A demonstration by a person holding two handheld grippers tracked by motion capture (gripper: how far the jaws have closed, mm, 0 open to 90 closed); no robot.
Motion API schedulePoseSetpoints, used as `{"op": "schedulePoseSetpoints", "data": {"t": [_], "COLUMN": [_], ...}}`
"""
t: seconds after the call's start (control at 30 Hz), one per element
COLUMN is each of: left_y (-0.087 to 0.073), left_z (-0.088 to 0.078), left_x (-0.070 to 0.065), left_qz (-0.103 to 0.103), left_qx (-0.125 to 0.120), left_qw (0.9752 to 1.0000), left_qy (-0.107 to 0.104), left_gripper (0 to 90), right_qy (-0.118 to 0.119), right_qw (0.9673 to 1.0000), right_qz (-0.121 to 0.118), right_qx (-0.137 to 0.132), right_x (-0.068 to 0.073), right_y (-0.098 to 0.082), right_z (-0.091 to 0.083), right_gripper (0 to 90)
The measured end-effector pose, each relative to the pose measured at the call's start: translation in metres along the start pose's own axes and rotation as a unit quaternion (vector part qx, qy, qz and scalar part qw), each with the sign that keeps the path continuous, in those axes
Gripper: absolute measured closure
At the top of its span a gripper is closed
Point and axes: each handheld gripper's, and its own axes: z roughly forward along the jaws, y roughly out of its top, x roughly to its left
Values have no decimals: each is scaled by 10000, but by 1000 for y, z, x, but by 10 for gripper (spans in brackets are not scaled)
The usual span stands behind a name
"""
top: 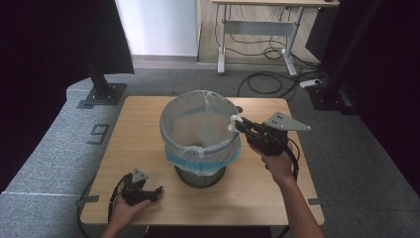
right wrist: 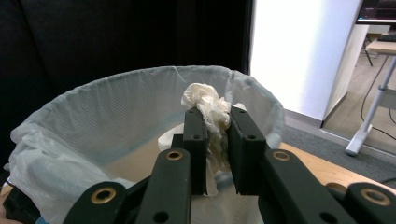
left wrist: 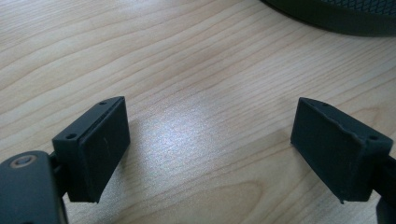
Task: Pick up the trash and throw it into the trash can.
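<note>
A black mesh bin [top: 200,176] lined with a thin white bag [top: 200,126] stands in the middle of the wooden table [top: 143,119]. My right gripper [top: 236,124] is at the bin's right rim, shut on a crumpled white tissue [top: 232,122]. In the right gripper view the tissue [right wrist: 208,109] bulges between the two black jaws above the bag's opening [right wrist: 107,116]. My left gripper [top: 157,191] rests low on the table at the front left, open with nothing in it; its pads [left wrist: 105,147] stand wide apart over bare wood, with the bin's base [left wrist: 336,14] ahead.
Another pale scrap lies inside the bag [top: 200,134]. Grey carpet [top: 64,144] surrounds the table. Black stands [top: 101,87] rise at the back left and right. A white desk frame [top: 257,29] with cables on the floor is behind.
</note>
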Motion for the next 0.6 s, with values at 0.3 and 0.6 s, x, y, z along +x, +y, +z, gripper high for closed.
{"op": "schedulePoseSetpoints", "data": {"t": [0.3,0.6], "left_y": [0,0], "left_z": [0,0], "left_x": [0,0], "left_qz": [-1,2], "left_qx": [1,-3], "left_qw": [10000,10000], "left_qy": [0,-3], "left_gripper": [117,119], "right_qy": [73,163], "right_qw": [10000,9999], "right_qz": [-28,-18], "right_qx": [18,38], "right_x": [4,8], "right_y": [5,9], "right_z": [11,24], "right_gripper": [782,781]}}
